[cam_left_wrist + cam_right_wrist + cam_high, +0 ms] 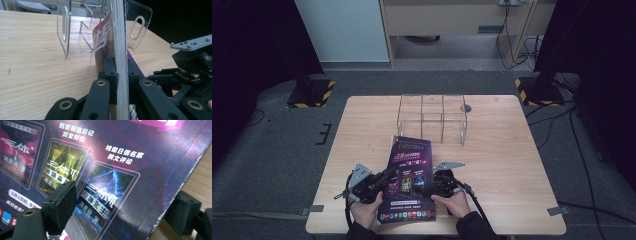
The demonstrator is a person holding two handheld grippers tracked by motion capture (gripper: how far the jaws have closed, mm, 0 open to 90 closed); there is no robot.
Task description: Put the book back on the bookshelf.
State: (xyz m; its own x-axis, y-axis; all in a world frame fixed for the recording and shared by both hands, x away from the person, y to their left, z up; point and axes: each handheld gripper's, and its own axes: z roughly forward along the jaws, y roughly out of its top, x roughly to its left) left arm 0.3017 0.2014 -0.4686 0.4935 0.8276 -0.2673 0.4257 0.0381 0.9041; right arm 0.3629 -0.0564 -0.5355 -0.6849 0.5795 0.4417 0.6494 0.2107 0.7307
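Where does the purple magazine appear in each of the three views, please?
High view: the magazine lies low centre, between both hands.
Left gripper view: its edge stands upright at centre, clamped.
Right gripper view: its cover spans most of the picture.
Shared landmark: the wooden table.

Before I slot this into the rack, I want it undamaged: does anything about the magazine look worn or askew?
The magazine's edge by the right gripper looks frayed, with white nicks along the cover. It also lies skewed to the table edge. The left gripper is clamped on its other edge. The clear acrylic organizer looks intact.
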